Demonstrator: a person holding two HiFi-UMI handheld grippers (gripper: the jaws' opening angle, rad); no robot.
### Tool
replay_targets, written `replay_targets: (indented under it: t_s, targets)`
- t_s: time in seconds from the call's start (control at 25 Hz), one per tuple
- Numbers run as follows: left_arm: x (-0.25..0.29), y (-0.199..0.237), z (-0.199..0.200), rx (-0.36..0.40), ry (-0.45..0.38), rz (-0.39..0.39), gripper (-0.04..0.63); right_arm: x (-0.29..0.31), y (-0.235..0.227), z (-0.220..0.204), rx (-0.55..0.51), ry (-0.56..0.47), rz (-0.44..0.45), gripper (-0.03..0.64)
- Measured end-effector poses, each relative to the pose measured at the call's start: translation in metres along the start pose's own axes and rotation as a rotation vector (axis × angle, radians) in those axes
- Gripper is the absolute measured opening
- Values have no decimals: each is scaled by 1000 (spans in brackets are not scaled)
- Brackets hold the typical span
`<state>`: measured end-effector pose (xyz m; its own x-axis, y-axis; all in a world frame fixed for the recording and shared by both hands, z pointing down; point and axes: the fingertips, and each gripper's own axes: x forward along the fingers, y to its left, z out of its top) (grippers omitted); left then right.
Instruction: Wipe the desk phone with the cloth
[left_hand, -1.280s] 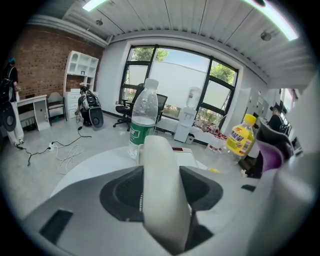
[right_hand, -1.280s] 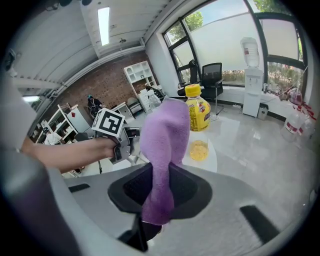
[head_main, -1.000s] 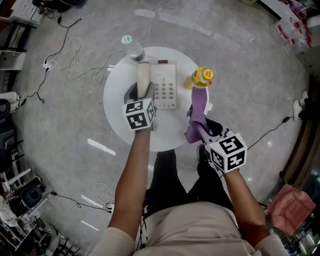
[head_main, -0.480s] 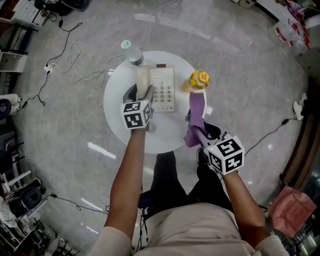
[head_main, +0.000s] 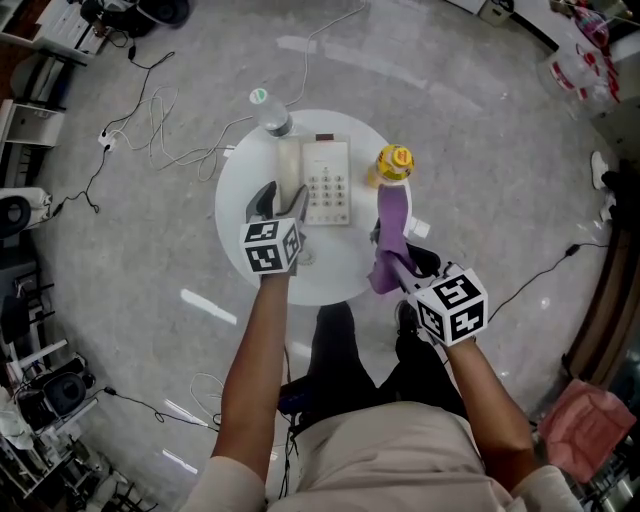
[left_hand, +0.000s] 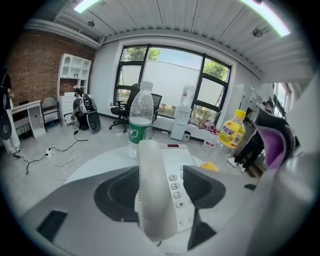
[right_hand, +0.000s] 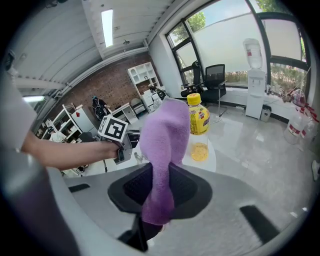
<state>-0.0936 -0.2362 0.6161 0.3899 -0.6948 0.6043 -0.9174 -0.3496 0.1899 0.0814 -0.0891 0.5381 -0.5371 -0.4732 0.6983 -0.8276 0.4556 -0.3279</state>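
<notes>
1. Left gripper (head_main: 279, 204) is backing off the phone (head_main: 327, 180), jaws just opening wide; the handset (left_hand: 155, 195) is lying between them, ungripped.
2. Right gripper (right_hand: 162, 187) is clamping the cloth (right_hand: 167, 145), hanging just right of the phone.
3. Phone's long axis is running away from the person, so the cloth is probably needing to travel left.

The left gripper (head_main: 279, 197) has drawn back from the handset (head_main: 290, 163), toward the lower left of the frame and the near edge of the desk (head_main: 340, 280). A second ago its fingers (head_main: 298, 200) reached up around the handset's lower end. They have just been opening and now stand wide (the handset shows between them, untouched).
</notes>
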Motion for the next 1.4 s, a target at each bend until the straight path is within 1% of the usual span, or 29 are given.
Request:
replay_targets:
  t_s: [0.28, 0.36, 0.48, 0.64, 0.72, 0.88, 1.04, 1.28, 1.4]
  targets:
    - [-38, -5, 12, -30, -58, -25, 256, -9, 6, -2, 20, -3, 25, 80]
    - [-51, -5, 12, -38, -75, -27, 238, -10, 12, -6, 25, 6, 35, 80]
    - [-74, -2, 15, -48, -112, -16, 199, -10, 24, -14, 21, 25, 56, 80]
    - [-111, 0, 25, -40, -183, -19, 72, -11, 44, -24, -7, 52, 88, 78]
    - [-129, 0, 27, -35, -208, -18, 41, -12, 55, -29, -32, 63, 105, 76]
    - [-156, 8, 28, -49, -243, 7, 31, -13, 68, -28, -109, 69, 127, 72]
    - [-168, 16, 25, -78, -258, 33, 31, -11, 78, -18, -165, 64, 145, 71]
    - [-175, 18, 20, -88, -259, 33, 29, -11, 84, -17, -184, 73, 143, 69]
    - [-177, 21, 25, -84, -265, 35, 29, -13, 84, -15, -184, 72, 139, 69]
